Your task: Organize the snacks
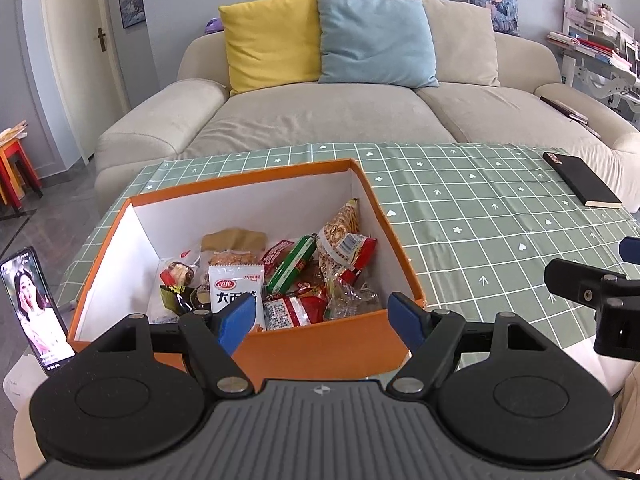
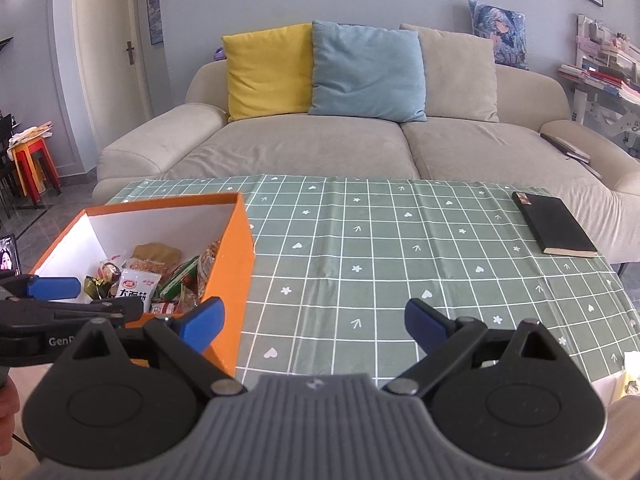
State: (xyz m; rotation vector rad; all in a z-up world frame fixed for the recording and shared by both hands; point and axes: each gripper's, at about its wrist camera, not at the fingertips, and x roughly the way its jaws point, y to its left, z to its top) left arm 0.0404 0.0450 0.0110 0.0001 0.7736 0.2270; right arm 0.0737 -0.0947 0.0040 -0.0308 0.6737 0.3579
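An orange box [image 1: 316, 346] with white inner walls stands on the left part of the green checked tablecloth [image 1: 472, 216]. Several snack packets [image 1: 296, 280] lie piled on its floor, among them a white packet [image 1: 236, 292] and a green stick-shaped pack [image 1: 290, 264]. My left gripper [image 1: 322, 316] hangs open just over the box's near wall, nothing between its blue fingers. In the right wrist view the same box [image 2: 236, 280] sits at the left, and my right gripper [image 2: 314, 320] is open above bare cloth to the right of the box, holding nothing.
A black book [image 2: 554, 224] lies at the table's far right. A phone [image 1: 36, 308] with a lit screen leans left of the box. Behind the table stands a beige sofa [image 2: 320, 148] with yellow, blue and beige cushions. Red and orange stools [image 2: 34, 168] stand far left.
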